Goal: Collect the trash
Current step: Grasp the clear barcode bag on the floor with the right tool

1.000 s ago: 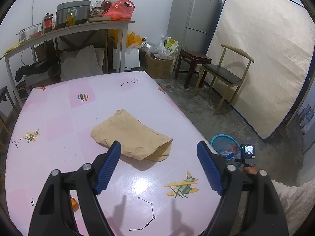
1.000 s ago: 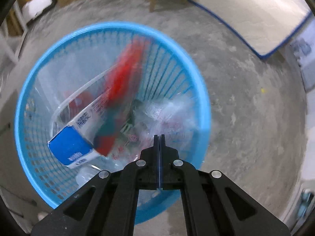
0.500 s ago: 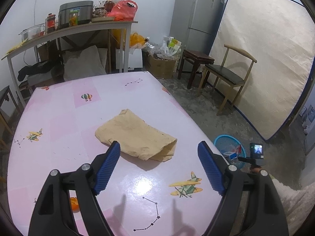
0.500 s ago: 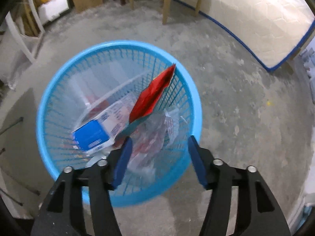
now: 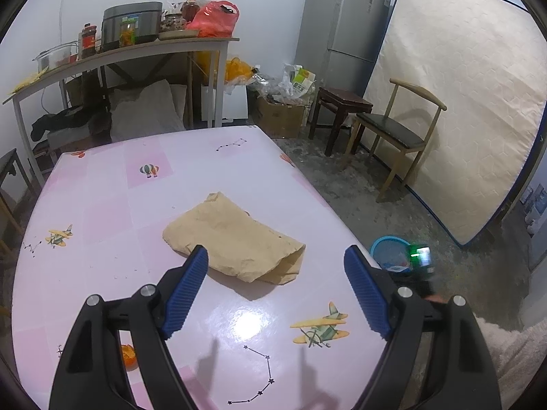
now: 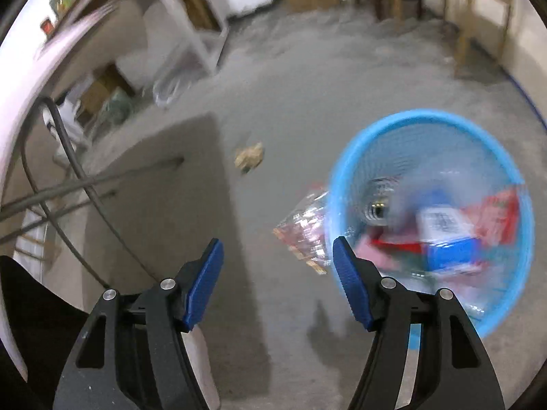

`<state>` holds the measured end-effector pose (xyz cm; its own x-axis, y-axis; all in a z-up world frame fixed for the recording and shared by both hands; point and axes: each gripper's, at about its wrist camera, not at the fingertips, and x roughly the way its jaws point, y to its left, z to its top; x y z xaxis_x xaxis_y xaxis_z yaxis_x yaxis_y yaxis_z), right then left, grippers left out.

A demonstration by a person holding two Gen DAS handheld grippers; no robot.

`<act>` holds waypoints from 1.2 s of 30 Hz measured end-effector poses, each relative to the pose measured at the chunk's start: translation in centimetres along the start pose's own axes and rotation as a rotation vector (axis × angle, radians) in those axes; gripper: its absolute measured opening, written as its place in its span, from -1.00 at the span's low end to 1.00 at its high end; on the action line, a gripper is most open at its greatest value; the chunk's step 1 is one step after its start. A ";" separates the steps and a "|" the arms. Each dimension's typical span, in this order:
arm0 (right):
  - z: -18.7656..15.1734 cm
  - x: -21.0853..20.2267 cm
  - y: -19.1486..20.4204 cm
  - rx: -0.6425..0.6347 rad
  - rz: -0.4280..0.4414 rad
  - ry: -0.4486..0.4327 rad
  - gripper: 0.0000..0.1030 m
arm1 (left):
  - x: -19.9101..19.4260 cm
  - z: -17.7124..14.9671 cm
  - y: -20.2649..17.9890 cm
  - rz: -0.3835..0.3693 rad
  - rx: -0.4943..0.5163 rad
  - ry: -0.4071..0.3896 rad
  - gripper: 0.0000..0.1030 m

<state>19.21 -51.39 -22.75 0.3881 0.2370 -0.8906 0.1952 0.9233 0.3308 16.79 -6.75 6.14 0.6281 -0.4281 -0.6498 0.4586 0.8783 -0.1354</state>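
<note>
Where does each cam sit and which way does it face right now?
Left wrist: on the left hand-held gripper, above the pink table, facing the brown paper bag and the room beyond; its own open fingers show.
Right wrist: on the right hand-held gripper, angled down at the floor; open, empty fingers show, dark fabric bottom-left, clear wrapper on the floor beside the basket.
Shared: the blue basket of trash, also beyond the table edge in the left view.
</note>
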 end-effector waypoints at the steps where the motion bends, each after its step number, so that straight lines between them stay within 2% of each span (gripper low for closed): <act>1: 0.4 1.8 0.9 -0.016 -0.005 0.040 0.23 | -0.1 0.0 0.0 0.006 0.001 -0.001 0.56; 5: 0.4 9.6 2.9 -0.044 -0.125 0.170 0.20 | -0.2 0.0 0.6 0.037 0.000 0.005 0.57; 8: 0.3 14.3 1.8 -0.020 -0.221 0.224 0.21 | 0.0 0.3 1.2 0.038 -0.011 0.013 0.58; 12: 1.3 19.0 0.2 0.136 -0.286 0.257 0.26 | 0.7 0.8 1.9 0.030 -0.030 0.037 0.58; 16: 2.8 21.0 -1.6 0.306 -0.319 0.243 0.52 | 1.6 1.0 2.4 0.040 -0.045 0.063 0.58; 21: 4.9 24.0 -3.8 0.513 -0.409 0.262 0.58 | 2.7 1.1 3.4 0.048 -0.075 0.097 0.58; 25: 5.4 25.2 -5.5 0.620 -0.477 0.257 0.58 | 3.3 1.2 3.8 0.066 -0.079 0.121 0.58; 31: 4.6 27.0 -8.4 0.759 -0.391 0.285 0.68 | 4.0 1.3 4.6 0.076 -0.092 0.140 0.58; 34: 4.3 26.8 -9.1 0.762 -0.361 0.277 0.75 | 4.1 1.2 4.8 0.078 -0.096 0.147 0.58; 36: 4.4 26.7 -9.3 0.752 -0.360 0.276 0.67 | 4.1 1.2 4.8 0.078 -0.098 0.148 0.58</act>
<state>31.71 -54.99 -48.20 -0.0236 0.1242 -0.9920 0.8435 0.5351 0.0469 22.32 -4.55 3.74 0.5569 -0.3286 -0.7628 0.3441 0.9272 -0.1481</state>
